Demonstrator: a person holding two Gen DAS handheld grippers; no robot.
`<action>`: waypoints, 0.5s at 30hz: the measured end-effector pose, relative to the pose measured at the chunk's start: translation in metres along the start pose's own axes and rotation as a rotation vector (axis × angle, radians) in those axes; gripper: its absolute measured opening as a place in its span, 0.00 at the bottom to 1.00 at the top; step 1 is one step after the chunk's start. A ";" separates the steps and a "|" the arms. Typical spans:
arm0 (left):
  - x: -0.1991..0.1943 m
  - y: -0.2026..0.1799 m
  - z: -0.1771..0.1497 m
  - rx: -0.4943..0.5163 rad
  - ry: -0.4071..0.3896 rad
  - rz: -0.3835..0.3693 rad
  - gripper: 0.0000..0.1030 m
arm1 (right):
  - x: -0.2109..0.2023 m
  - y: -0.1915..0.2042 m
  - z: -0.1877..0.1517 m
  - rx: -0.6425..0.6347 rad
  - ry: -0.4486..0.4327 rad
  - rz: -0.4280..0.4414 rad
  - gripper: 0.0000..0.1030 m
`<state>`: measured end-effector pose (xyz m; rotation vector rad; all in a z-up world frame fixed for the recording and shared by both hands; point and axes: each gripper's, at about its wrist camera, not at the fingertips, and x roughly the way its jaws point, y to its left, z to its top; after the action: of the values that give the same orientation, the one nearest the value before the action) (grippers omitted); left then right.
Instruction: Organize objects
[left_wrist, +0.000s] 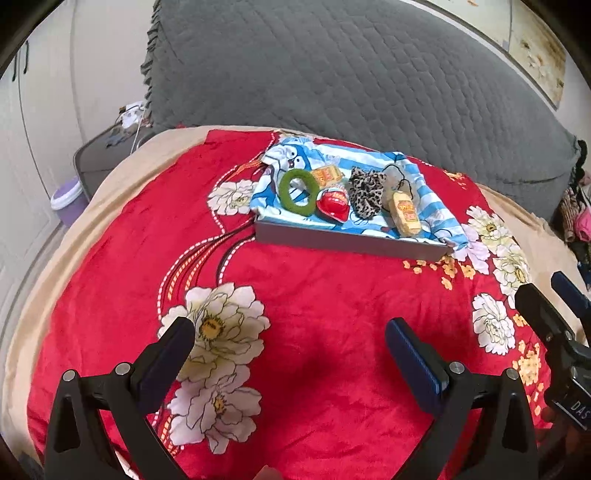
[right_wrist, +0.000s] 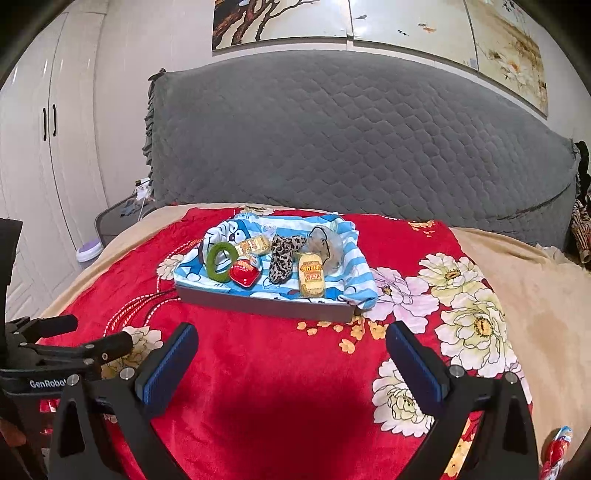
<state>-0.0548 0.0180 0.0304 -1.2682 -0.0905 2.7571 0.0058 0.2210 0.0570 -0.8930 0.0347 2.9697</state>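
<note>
My left hand-held gripper hovers over the bed with its jaws spread wide and nothing between them. My right hand-held gripper is beside it, jaws equally wide and empty.

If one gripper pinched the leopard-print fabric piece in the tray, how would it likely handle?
The leopard-print fabric piece lies crumpled and bunched, so it is probably floppy and would droop from a pinch. It looks like thin cloth, likely light. It rests on the loose striped cartoon cloth lining the tray, so a low grab might snag that cloth too.
</note>
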 end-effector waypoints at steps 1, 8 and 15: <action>0.000 0.001 -0.002 0.000 0.001 0.001 1.00 | -0.001 0.000 -0.001 0.001 -0.001 0.001 0.99; -0.006 -0.004 -0.011 0.038 -0.012 0.005 1.00 | -0.011 0.003 -0.003 -0.005 -0.017 -0.011 0.99; -0.014 -0.007 -0.013 0.057 -0.046 -0.009 1.00 | -0.011 0.001 -0.010 -0.015 -0.017 -0.031 0.99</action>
<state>-0.0354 0.0234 0.0331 -1.1881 -0.0216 2.7610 0.0207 0.2189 0.0548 -0.8612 -0.0021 2.9530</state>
